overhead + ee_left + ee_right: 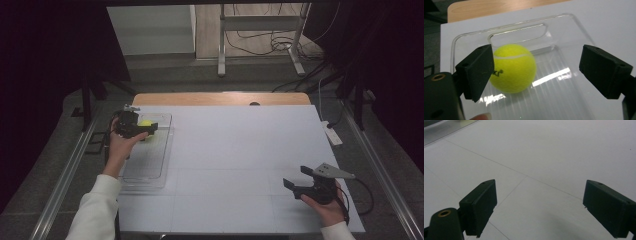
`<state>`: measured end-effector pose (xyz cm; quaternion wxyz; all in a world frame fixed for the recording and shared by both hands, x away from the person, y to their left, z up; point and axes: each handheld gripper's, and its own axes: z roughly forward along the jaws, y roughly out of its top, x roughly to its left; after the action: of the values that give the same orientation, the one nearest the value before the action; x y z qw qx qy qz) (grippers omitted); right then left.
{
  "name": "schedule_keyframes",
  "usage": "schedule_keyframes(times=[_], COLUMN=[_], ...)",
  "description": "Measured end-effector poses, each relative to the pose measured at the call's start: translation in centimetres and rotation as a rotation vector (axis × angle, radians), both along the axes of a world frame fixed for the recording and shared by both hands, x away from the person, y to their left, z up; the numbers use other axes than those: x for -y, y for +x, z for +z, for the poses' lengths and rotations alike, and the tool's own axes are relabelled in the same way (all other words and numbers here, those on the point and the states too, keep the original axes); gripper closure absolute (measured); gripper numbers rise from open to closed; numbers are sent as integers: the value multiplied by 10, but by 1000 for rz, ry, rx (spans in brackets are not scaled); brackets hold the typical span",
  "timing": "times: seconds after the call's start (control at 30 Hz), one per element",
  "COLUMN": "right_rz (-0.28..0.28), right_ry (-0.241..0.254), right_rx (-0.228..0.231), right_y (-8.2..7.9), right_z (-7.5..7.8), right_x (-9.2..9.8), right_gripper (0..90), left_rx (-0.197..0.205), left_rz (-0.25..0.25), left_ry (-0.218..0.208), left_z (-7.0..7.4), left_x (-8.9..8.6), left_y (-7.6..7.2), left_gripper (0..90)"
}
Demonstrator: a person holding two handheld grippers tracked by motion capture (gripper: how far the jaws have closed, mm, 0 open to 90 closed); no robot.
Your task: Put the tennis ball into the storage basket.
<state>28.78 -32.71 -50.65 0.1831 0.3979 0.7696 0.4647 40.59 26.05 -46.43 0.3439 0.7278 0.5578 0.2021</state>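
A yellow tennis ball (145, 123) lies at the far end of a clear plastic tray (150, 167) on the left side of the white table. My left gripper (150, 129) hovers over that end of the tray, held in a hand, its jaws open. In the left gripper view the ball (514, 68) rests on the tray (564, 100) just past the left jaw, partly hidden by it and well apart from the right jaw; the gripper (539, 60) grips nothing. My right gripper (297, 176) rests open at the near right, and in its own view (539, 195) bare table lies between the jaws.
White sheeting (240, 150) covers the table, with a wooden edge (220, 98) at the back. A white power strip (332, 134) lies off the right edge. A metal stand (260, 30) and cables are on the floor behind.
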Motion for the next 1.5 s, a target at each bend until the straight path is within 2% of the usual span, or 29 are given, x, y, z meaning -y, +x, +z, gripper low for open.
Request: schedule_keyframes(times=[0.13,0.2,0.4,0.77,1.2,1.4,1.5], right_rz=[2,3,7,12,17,21,24], right_ry=[2,5,7,12,14,15,14], right_rx=[1,1,-2,-5,5,9,11], right_y=[0,0,0,0,-1,-2,-2], right_z=[0,0,0,0,2,4,5], right_x=[0,1,1,2,2,1,0], right_gripper=[120,120,120,120,121,121,121], left_rx=[28,56,97,123,150,163,168], left_rz=[-29,-44,-76,-141,-239,-272,-289], left_ry=[-5,-8,-40,-87,-129,-140,-149], left_z=[5,8,13,15,12,7,0], left_x=[5,7,11,23,46,53,56], left_y=[-9,-17,-35,-60,-100,-116,-128], left_gripper=[143,144,149,149,149,149,148])
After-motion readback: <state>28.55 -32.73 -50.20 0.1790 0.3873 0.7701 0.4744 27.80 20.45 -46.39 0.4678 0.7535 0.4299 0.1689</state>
